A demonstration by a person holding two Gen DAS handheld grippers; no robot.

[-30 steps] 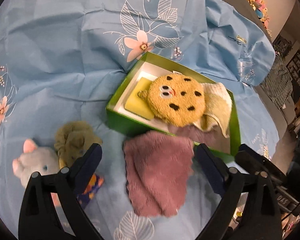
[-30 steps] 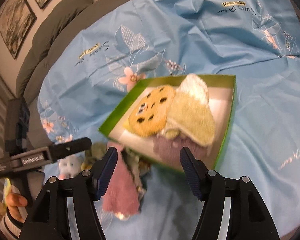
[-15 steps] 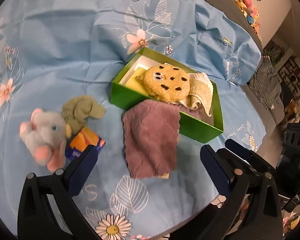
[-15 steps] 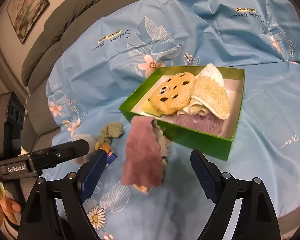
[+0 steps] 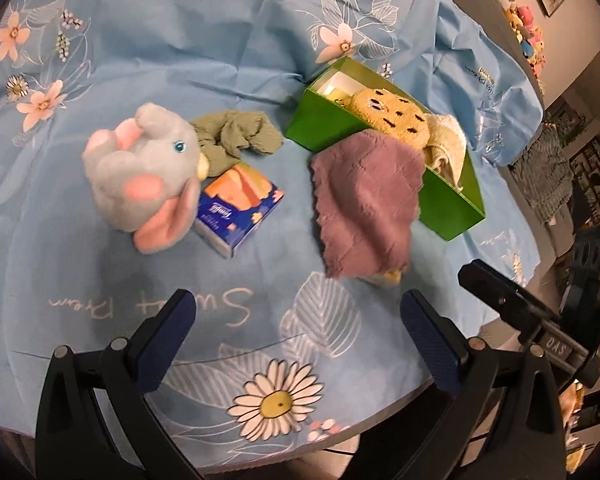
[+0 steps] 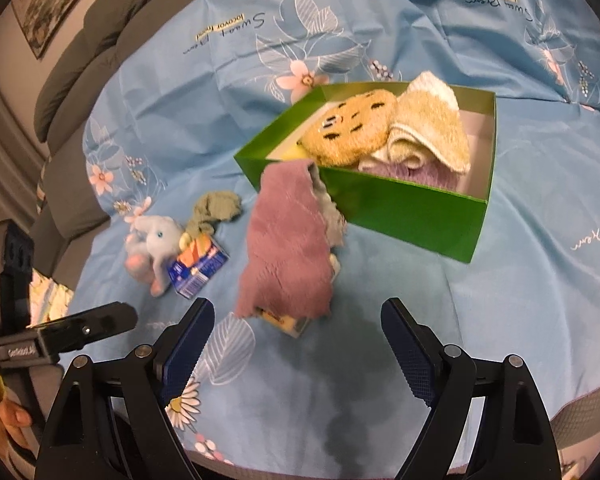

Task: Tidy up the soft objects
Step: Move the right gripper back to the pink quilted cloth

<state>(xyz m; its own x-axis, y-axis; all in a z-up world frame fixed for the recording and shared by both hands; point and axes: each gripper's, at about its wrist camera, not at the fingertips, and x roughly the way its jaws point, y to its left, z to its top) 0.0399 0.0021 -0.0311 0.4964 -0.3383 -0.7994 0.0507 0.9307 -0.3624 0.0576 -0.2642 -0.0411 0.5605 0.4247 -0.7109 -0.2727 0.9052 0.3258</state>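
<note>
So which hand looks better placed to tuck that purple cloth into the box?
Probably the right gripper: the purple cloth lies straight ahead of its open, empty jaws, draped over the green box wall.

Left gripper (image 5: 296, 336): two black angular finger arms, each with round silver screws near the joints; dark blue, finely ribbed pads (image 5: 168, 332) on the inner faces.

Right gripper (image 6: 296, 346): same build, black arms, silver screws, blue textured pads (image 6: 186, 346).

Black handheld body at far left of the right wrist view, with white lettering, too small to read.
</note>
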